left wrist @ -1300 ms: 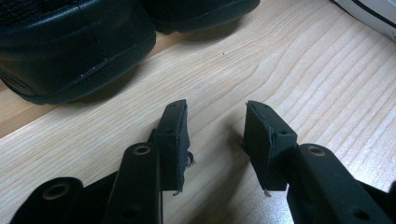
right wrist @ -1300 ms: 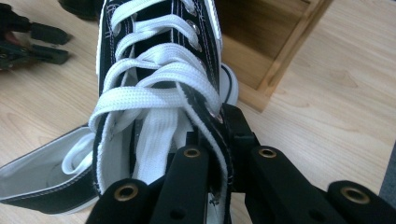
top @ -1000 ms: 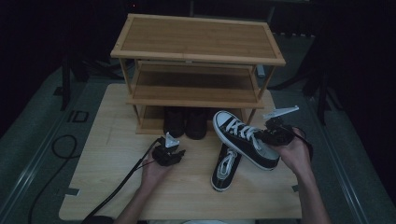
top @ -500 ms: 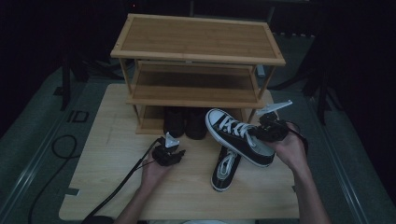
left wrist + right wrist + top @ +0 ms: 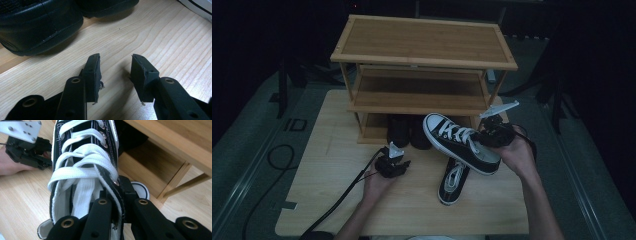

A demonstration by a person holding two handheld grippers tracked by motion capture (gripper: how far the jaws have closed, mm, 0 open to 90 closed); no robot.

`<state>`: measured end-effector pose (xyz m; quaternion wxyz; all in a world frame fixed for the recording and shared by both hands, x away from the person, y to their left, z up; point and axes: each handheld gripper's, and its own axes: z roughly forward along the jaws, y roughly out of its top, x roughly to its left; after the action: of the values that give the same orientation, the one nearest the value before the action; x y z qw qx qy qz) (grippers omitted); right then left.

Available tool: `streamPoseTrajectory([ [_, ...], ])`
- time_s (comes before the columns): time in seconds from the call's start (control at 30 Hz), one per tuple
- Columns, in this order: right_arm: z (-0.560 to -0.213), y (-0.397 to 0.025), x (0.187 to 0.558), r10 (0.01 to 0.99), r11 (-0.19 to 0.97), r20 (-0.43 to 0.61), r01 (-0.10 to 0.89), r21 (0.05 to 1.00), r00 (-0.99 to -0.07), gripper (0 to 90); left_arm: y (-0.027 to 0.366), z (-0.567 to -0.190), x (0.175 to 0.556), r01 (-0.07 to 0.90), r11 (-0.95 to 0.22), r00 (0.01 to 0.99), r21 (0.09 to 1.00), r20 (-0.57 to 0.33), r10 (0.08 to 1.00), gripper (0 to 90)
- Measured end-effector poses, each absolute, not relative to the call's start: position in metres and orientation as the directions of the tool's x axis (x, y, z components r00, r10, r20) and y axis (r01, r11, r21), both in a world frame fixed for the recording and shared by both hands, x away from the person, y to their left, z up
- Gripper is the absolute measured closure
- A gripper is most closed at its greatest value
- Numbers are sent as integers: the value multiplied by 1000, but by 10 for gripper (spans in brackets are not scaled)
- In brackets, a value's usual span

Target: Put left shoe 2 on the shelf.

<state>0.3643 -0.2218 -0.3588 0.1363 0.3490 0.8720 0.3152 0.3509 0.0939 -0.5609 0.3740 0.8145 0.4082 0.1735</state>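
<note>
Right tool (image 5: pixel 117 202) clamps the collar of a black sneaker (image 5: pixel 85 157) with white laces, above the wooden counter (image 5: pixel 22 195), beside a rack (image 5: pixel 175 142).

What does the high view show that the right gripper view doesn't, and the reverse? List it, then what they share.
High view, not the right gripper view: the shoe rack's top shelf and the right hand. Right gripper view, not the high view: the right gripper with its jaws shut on the side wall of the black-and-white sneaker, and the metal eyelets. Both: the sneaker, the left gripper, the rack's lower shelves, and the wooden table.
</note>
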Motion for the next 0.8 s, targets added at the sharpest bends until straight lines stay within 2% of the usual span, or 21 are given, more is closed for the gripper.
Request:
streamPoseTrajectory([
  [0.43, -331, -208, 370, 681, 567, -44, 488, 664, -731, 883, 94, -561, 351, 534, -389, 607, 751, -21, 794, 599],
  [0.8, -321, -200, 392, 715, 542, -40, 517, 662, -698, 883, 94, -561, 351, 535, -386, 606, 752, -23, 795, 599],
])
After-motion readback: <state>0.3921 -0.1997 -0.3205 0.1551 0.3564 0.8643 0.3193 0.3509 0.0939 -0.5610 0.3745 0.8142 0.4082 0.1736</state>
